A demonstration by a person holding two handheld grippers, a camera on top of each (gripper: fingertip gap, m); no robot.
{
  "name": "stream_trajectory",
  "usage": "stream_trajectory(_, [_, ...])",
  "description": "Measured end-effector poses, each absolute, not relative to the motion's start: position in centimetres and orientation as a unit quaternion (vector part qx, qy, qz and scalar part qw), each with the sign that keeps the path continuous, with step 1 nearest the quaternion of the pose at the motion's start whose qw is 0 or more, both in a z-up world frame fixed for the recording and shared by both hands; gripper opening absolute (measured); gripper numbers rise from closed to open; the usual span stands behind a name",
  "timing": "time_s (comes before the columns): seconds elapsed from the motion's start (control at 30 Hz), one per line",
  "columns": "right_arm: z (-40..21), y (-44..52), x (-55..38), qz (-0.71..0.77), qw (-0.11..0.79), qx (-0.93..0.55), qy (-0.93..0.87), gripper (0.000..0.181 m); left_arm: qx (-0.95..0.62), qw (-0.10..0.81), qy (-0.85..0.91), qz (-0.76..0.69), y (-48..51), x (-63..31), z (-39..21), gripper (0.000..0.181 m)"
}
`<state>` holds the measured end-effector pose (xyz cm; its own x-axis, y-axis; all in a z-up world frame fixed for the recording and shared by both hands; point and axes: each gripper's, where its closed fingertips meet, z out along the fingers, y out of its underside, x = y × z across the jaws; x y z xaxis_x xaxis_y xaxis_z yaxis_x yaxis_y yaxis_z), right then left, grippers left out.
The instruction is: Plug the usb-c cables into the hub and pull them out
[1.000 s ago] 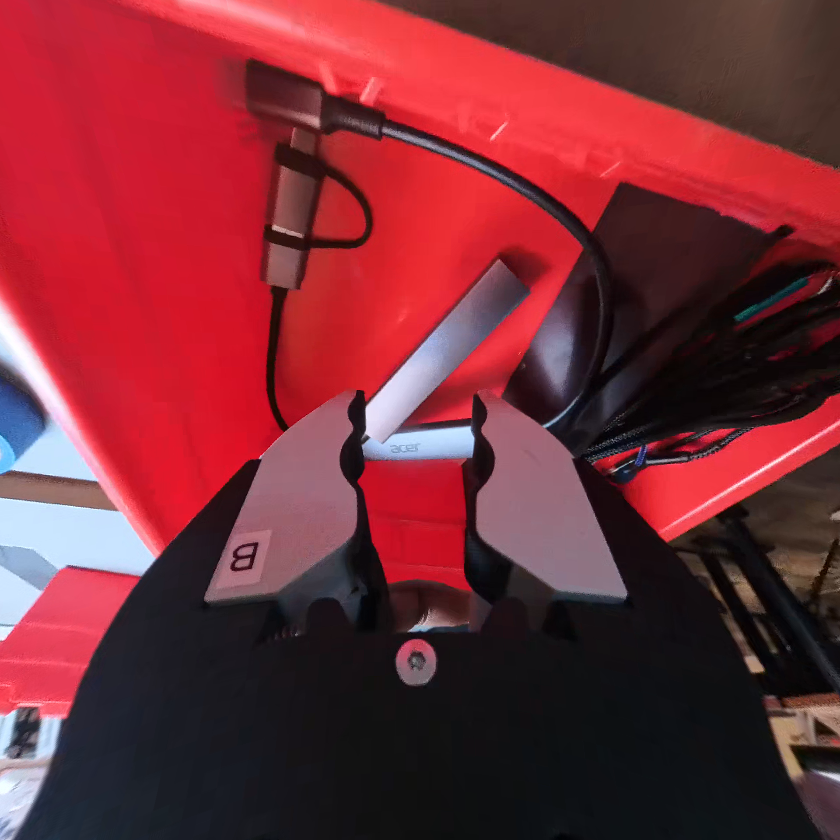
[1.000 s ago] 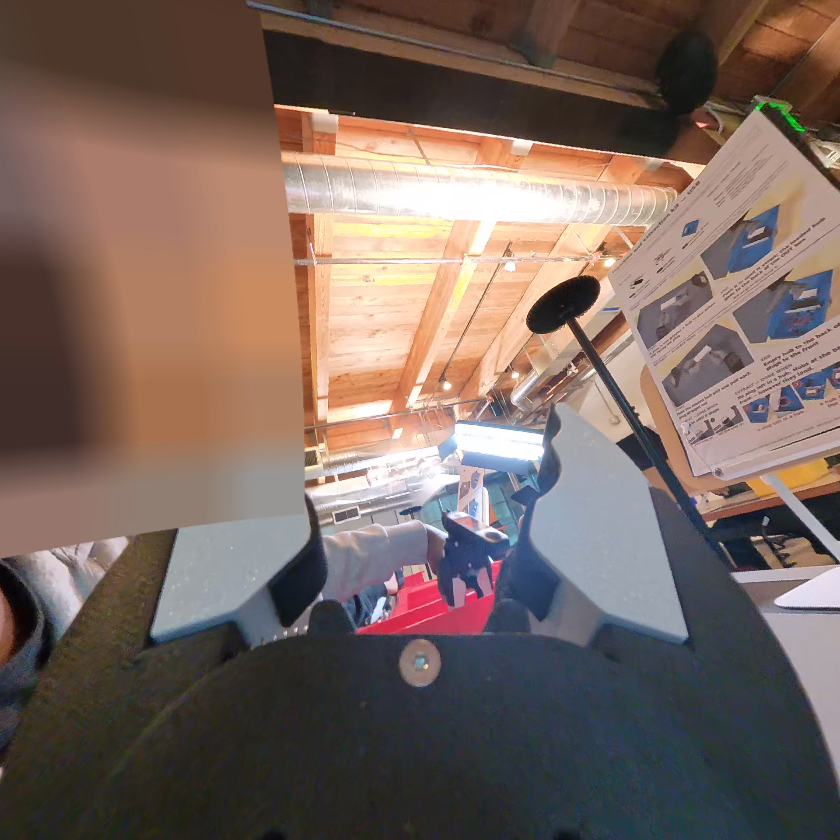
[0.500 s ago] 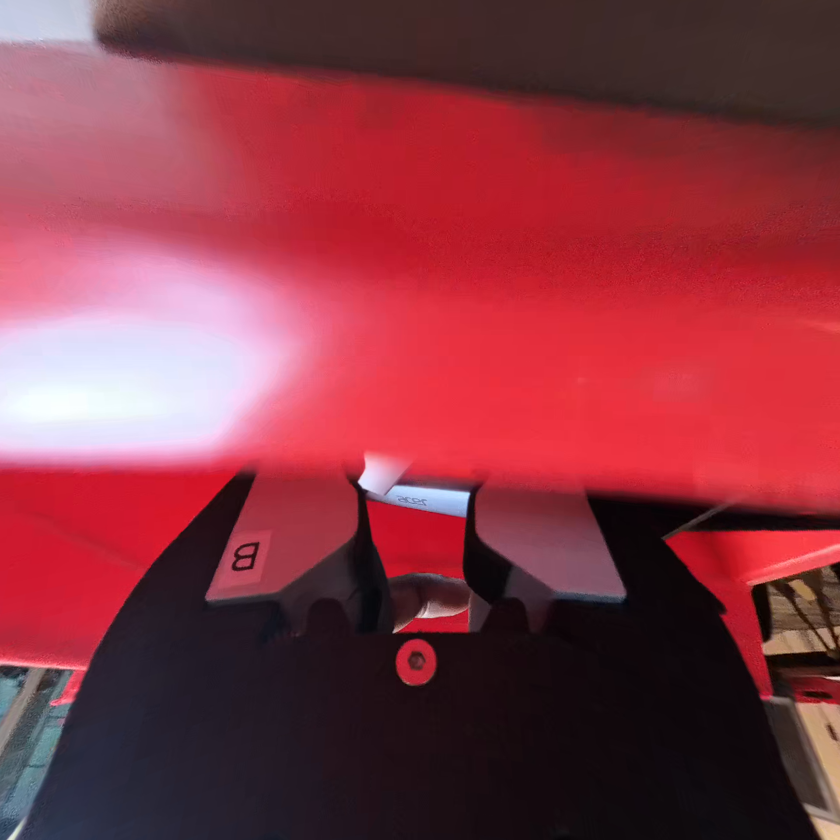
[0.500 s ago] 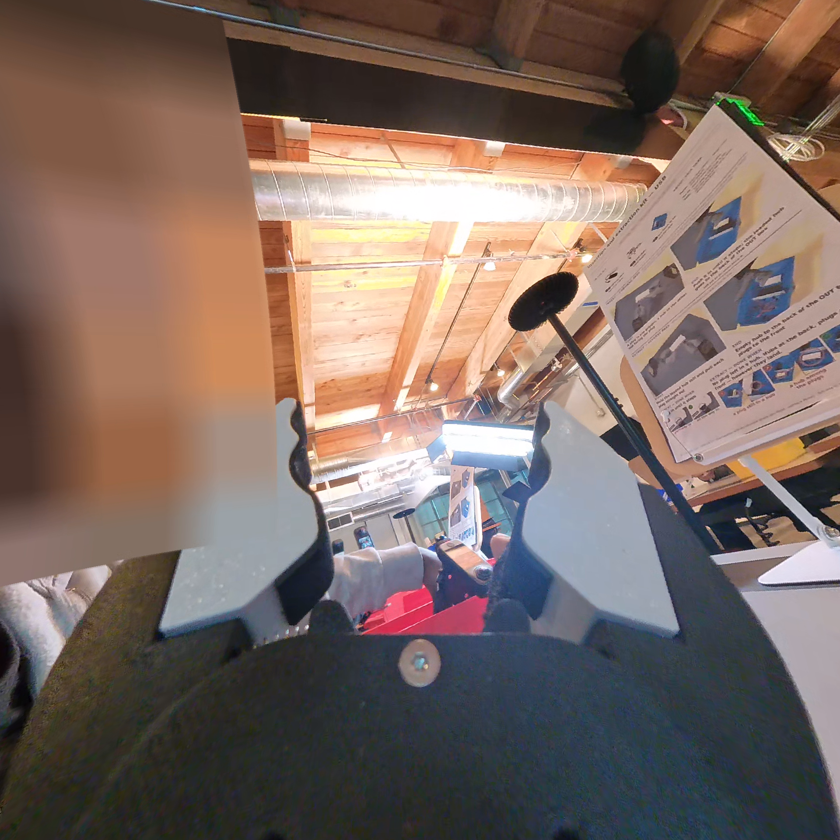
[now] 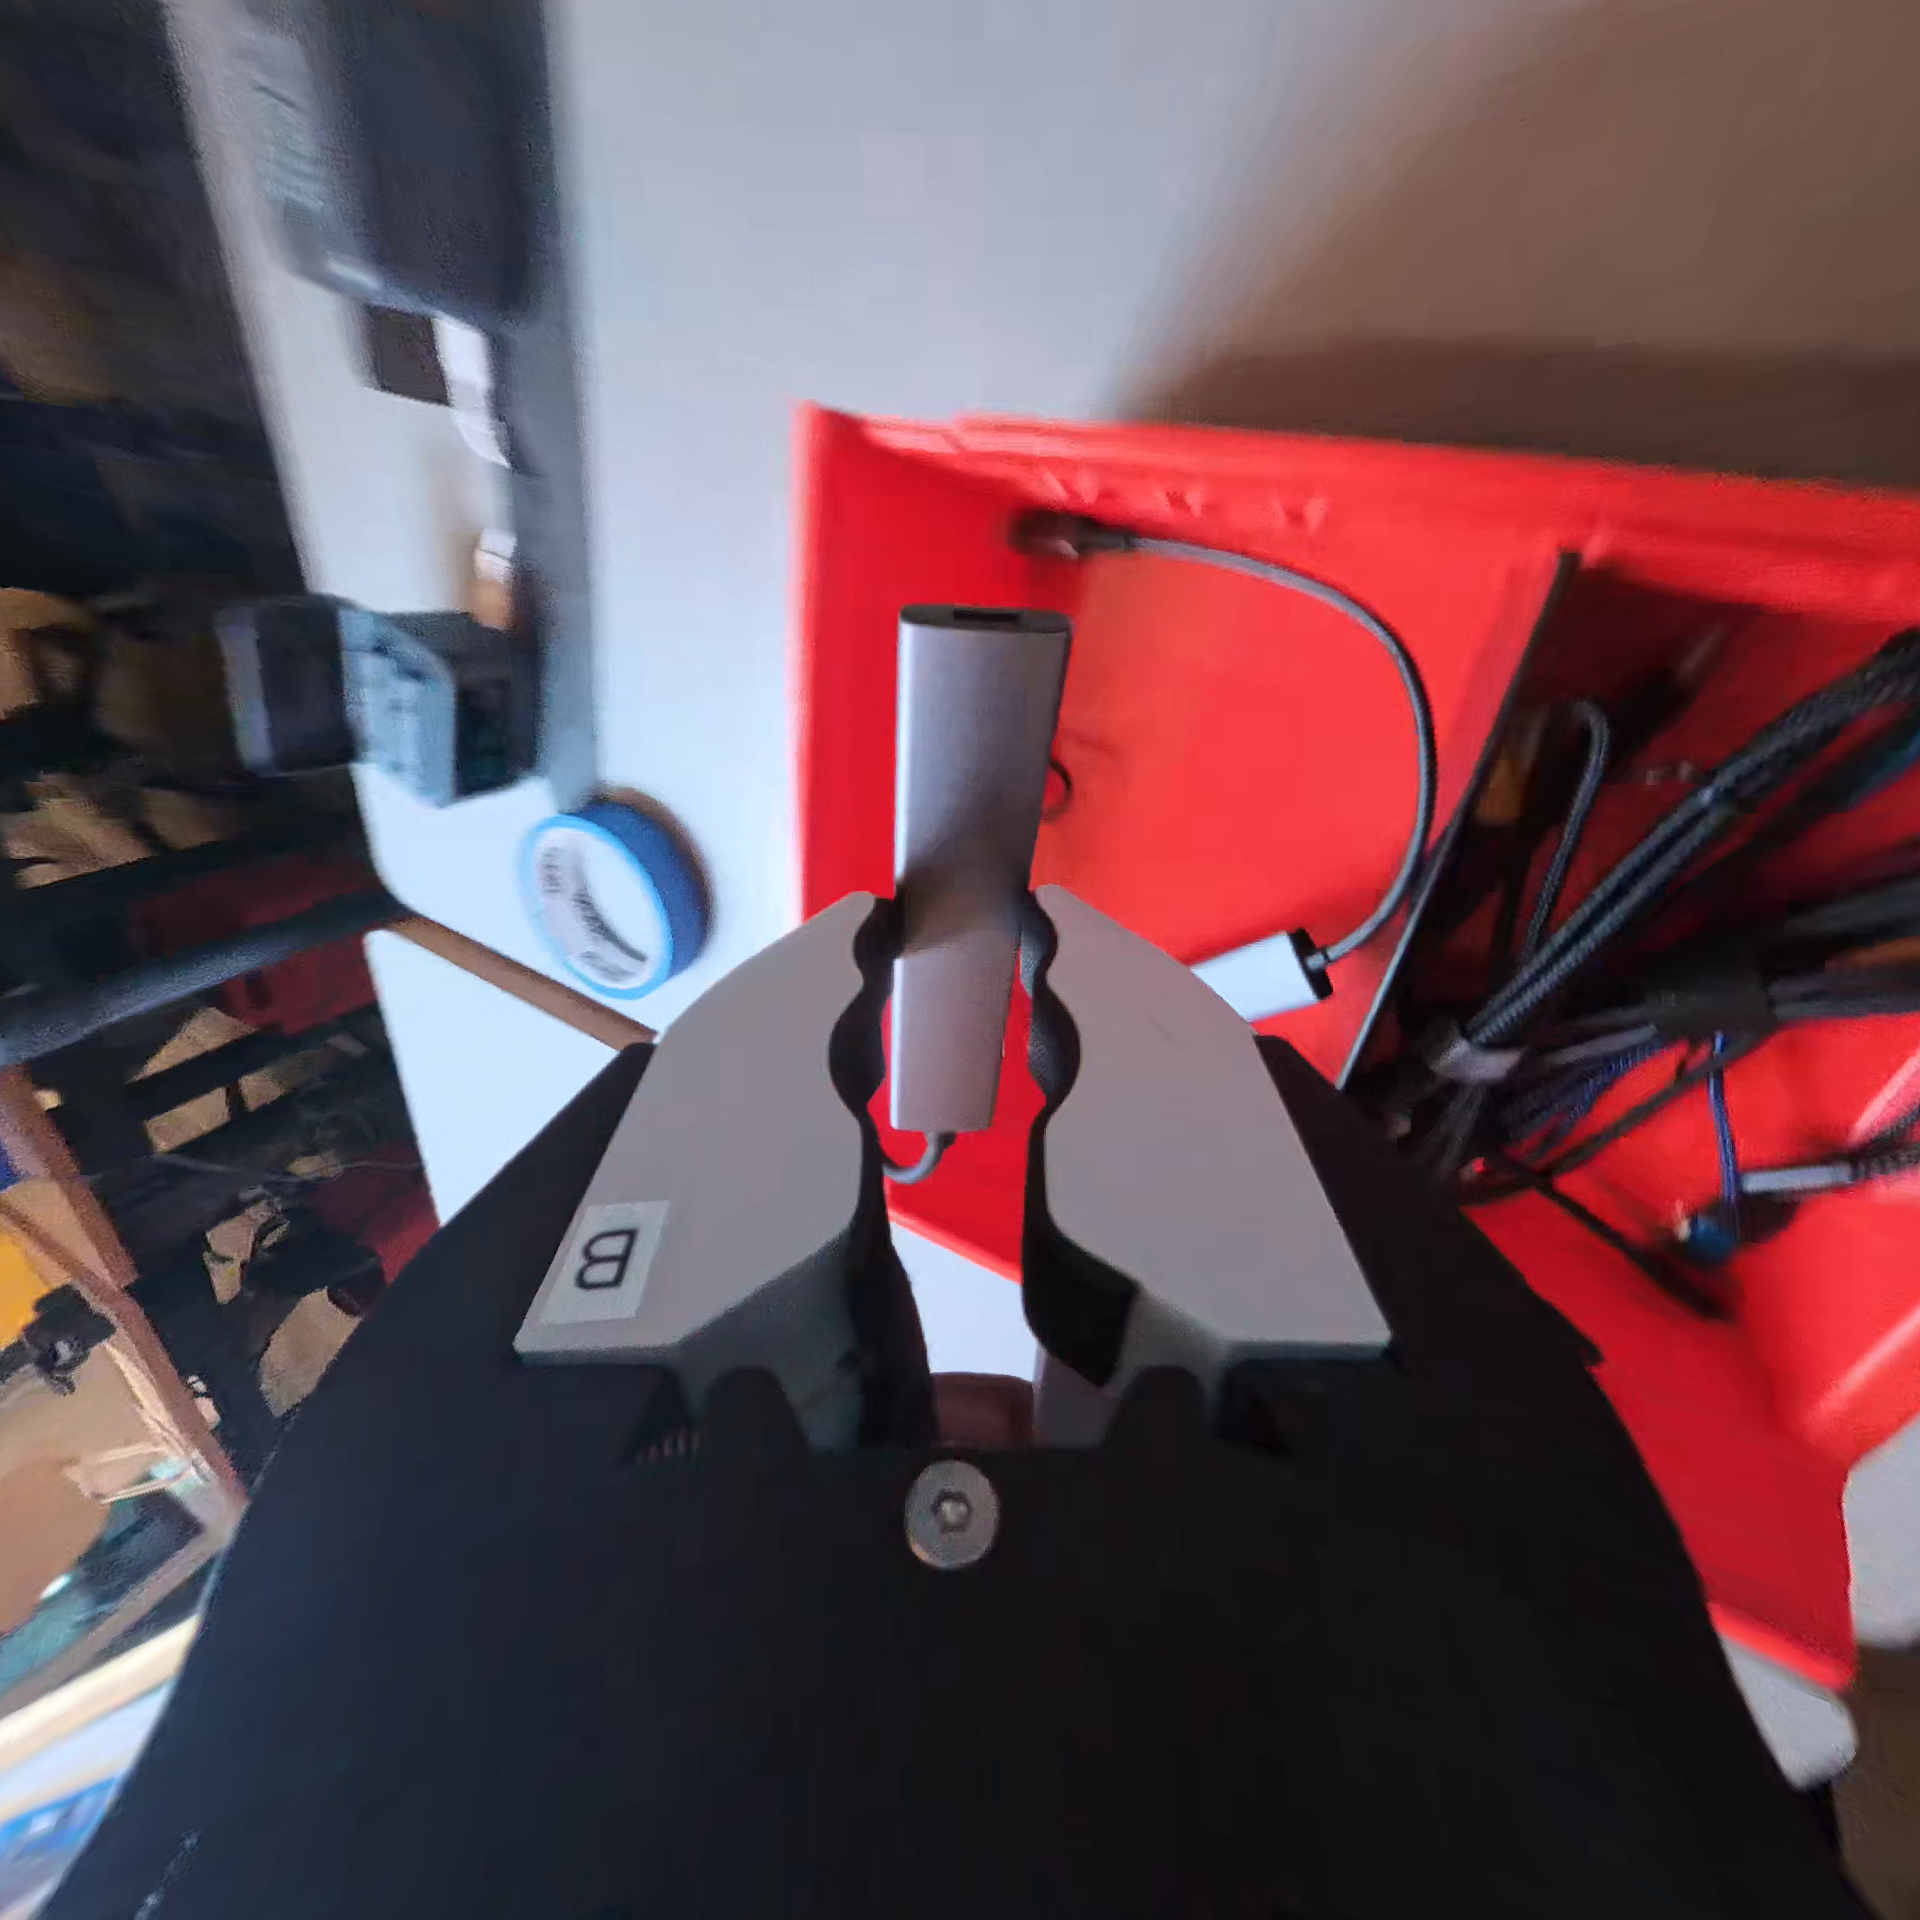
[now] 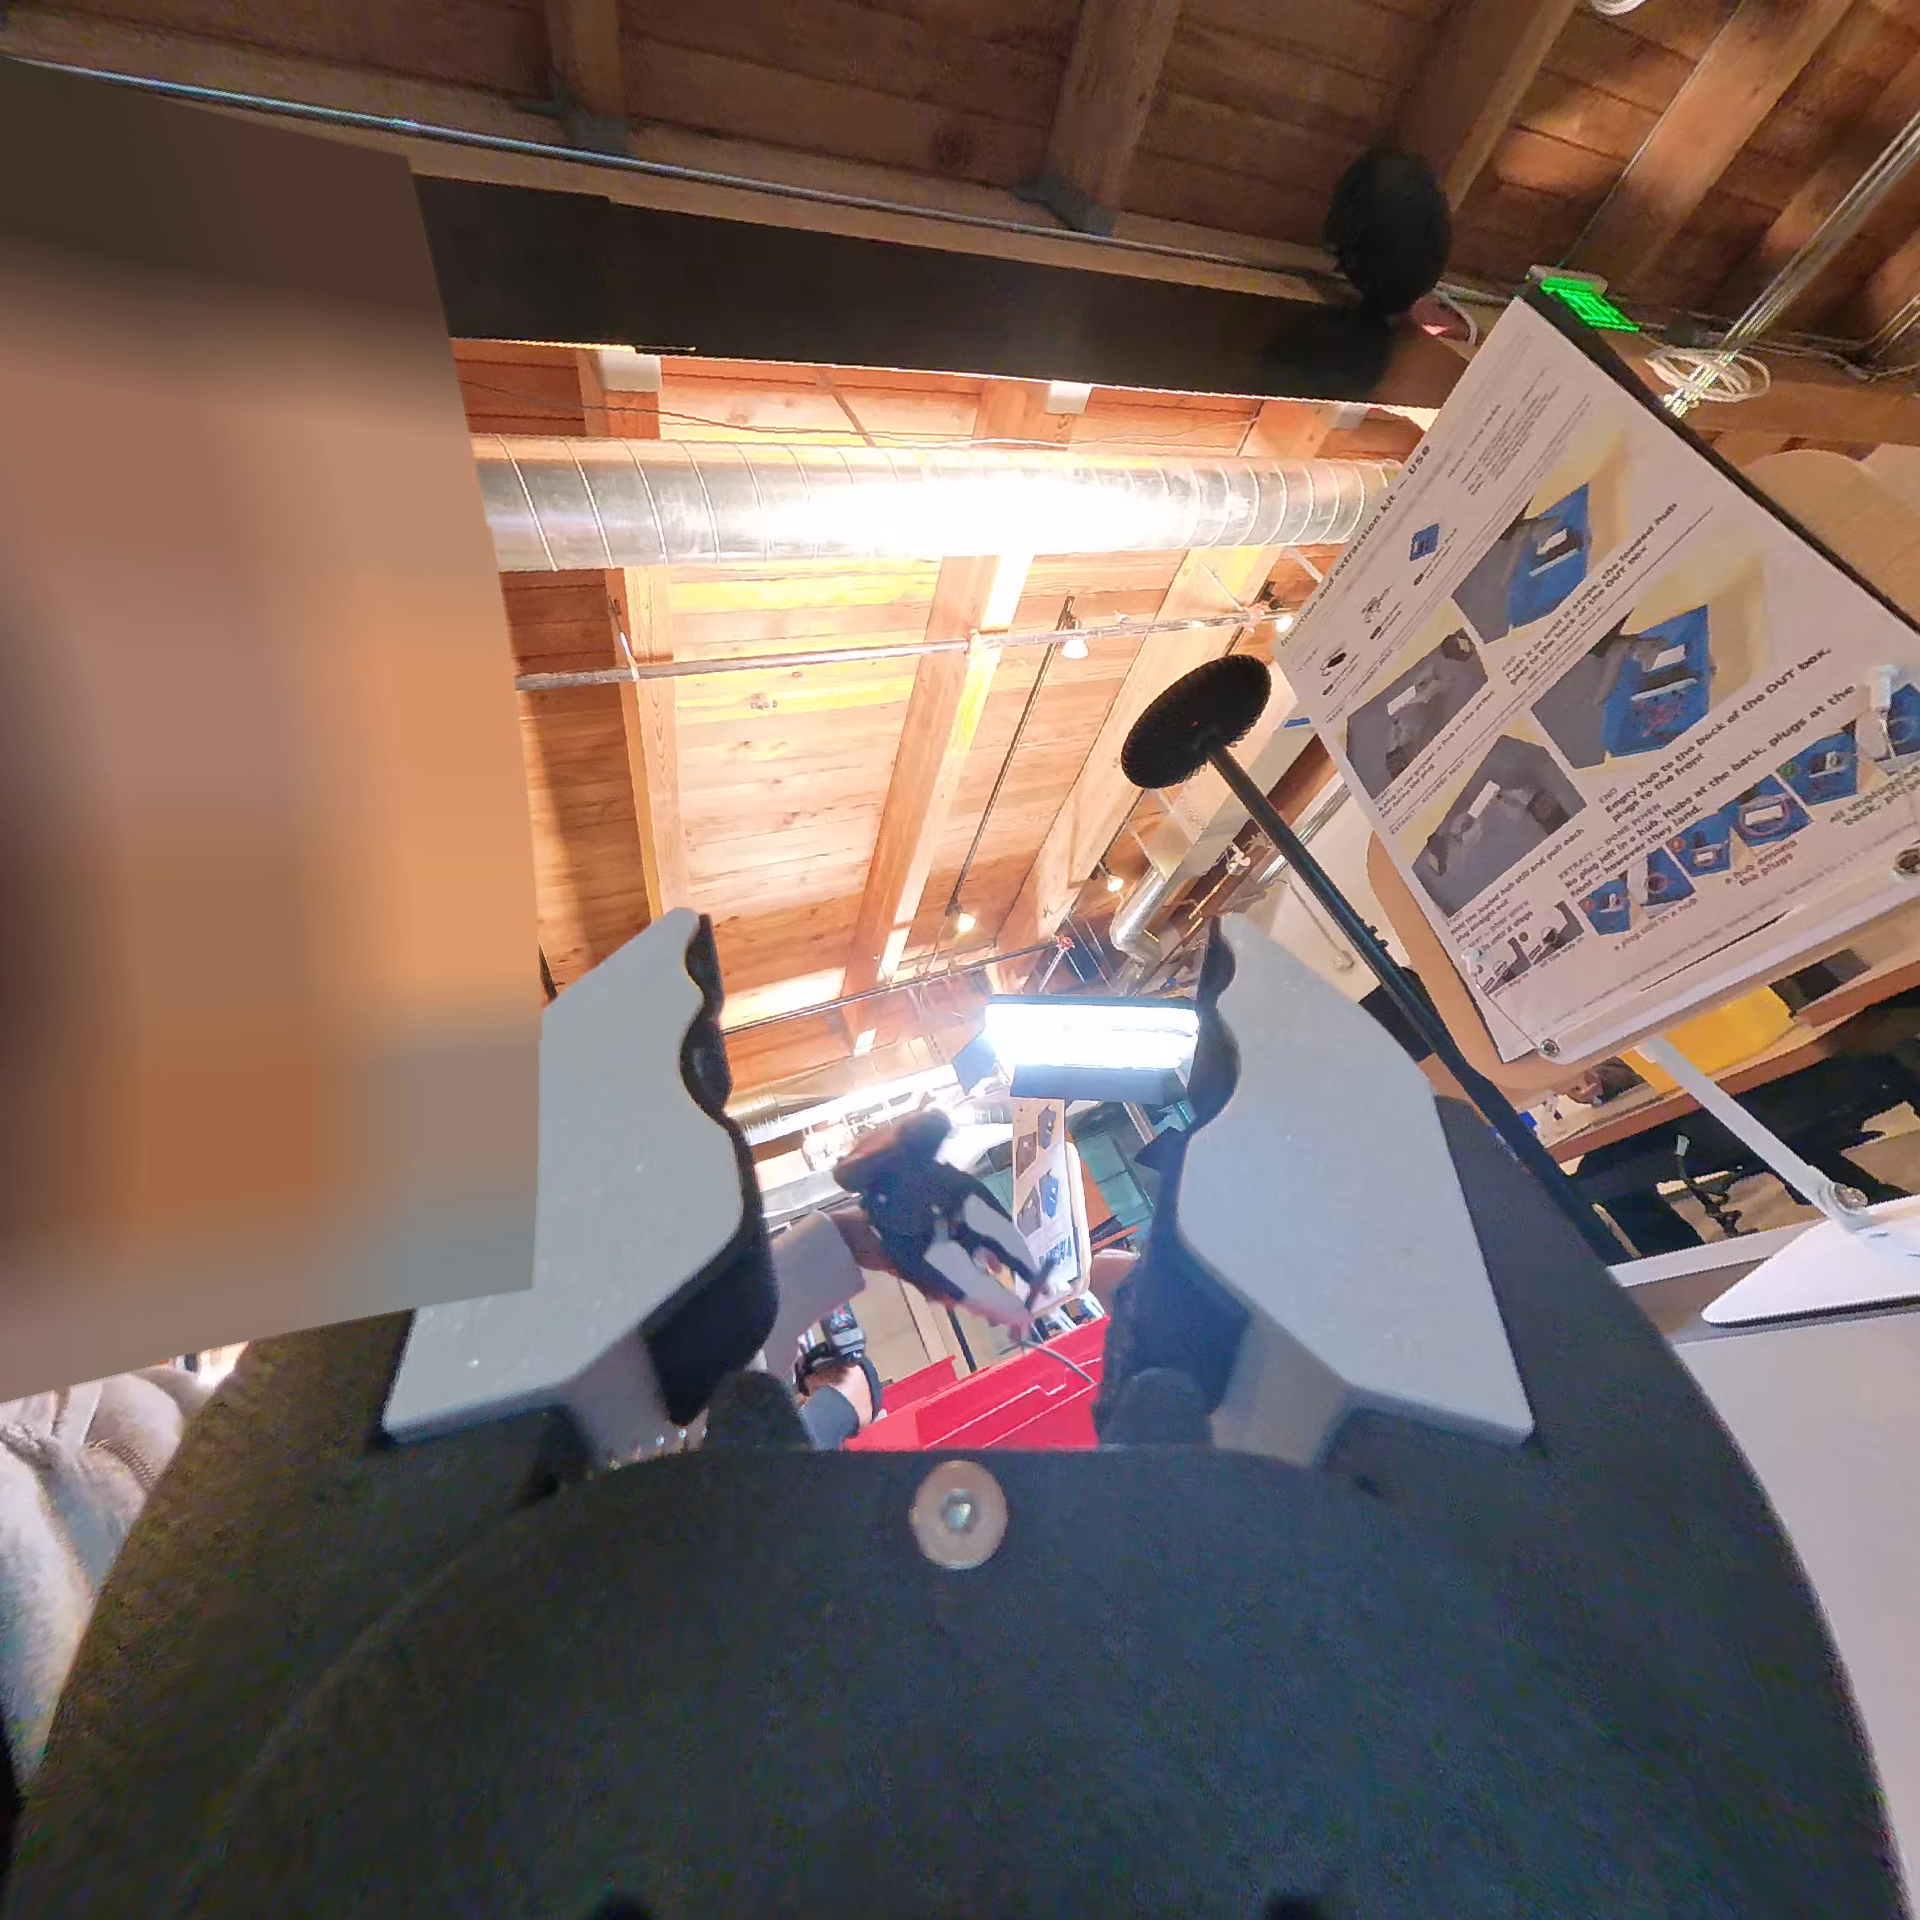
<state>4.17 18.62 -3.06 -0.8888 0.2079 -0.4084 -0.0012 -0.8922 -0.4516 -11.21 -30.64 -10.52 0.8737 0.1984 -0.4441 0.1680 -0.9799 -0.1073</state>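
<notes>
On the white table a blue tape roll [image 5: 613, 894] lies left of my left claw [image 5: 956, 925], which pinches the grey hub [image 5: 971, 821] upright over the red bin [image 5: 1226, 748]; black cables [image 5: 1662, 935] lie at its right. My right claw [image 6: 961, 997] gapes wide, empty, toward wooden ceiling.
</notes>
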Motion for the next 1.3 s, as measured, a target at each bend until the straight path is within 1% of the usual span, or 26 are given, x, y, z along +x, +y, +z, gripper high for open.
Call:
stream_trajectory(0.1, [-3.1,18.5,4.3,0.945,0.056,-0.227,-0.230,0.087,-0.916,0.181,-0.127,0.334,-28.4,-11.5,-4.5,0.023])
stream_trajectory(0.2, [-3.0,18.2,4.5,0.943,0.066,-0.221,-0.239,0.088,-0.814,0.387,-0.151,0.406,-25.2,-9.9,2.3,0.023])
stream_trajectory(0.3, [-3.2,17.6,4.5,0.937,0.085,-0.219,-0.260,0.088,-0.674,0.578,-0.163,0.431,-22.9,-6.5,8.0,0.023])
stream_trajectory(0.4, [-3.5,16.4,4.6,0.927,0.103,-0.214,-0.292,0.088,-0.549,0.721,-0.187,0.379,-21.5,-3.2,10.7,0.023])
stream_trajectory(0.5, [-3.9,15.1,4.7,0.911,0.132,-0.204,-0.332,0.087,-0.456,0.819,-0.196,0.287,-19.6,-0.4,10.9,0.022])
stream_trajectory(0.63, [-5.1,13.0,4.6,0.874,0.196,-0.187,-0.403,0.088,-0.365,0.892,-0.202,0.175,-16.7,2.4,9.1,0.022])
stream_trajectory(0.77, [-6.7,10.4,4.9,0.831,0.232,-0.158,-0.480,0.088,-0.300,0.926,-0.207,0.095,-13.9,4.5,6.5,0.022])
stream_trajectory(0.87, [-7.5,8.8,5.5,0.816,0.223,-0.139,-0.515,0.081,-0.277,0.940,-0.195,0.050,-10.9,5.6,4.2,0.022])
stream_trajectory(0.97, [-7.7,7.9,5.1,0.807,0.227,-0.156,-0.522,0.067,-0.267,0.948,-0.172,0.024,-7.6,6.4,2.0,0.023])
stream_trajectory(1.0, [-7.8,7.4,5.3,0.805,0.225,-0.153,-0.527,0.067,-0.265,0.949,-0.168,0.007,-6.5,6.5,1.3,0.022])
stream_trajectory(1.07, [-8.0,5.8,6.3,0.804,0.192,-0.137,-0.546,0.062,-0.261,0.953,-0.153,-0.024,-4.8,7.0,0.1,0.023])
stream_trajectory(1.2, [-7.9,2.2,9.1,0.814,0.068,-0.120,-0.565,0.053,-0.267,0.952,-0.140,-0.060,-2.2,7.8,-2.2,0.023])
stream_trajectory(1.23, [-7.7,1.5,9.6,0.817,0.051,-0.122,-0.561,0.051,-0.274,0.950,-0.138,-0.064,-1.7,8.0,-2.6,0.023])
stream_trajectory(1.3, [-7.5,0.5,9.7,0.820,0.050,-0.137,-0.554,0.047,-0.281,0.947,-0.136,-0.077,-1.0,8.3,-3.3,0.022])
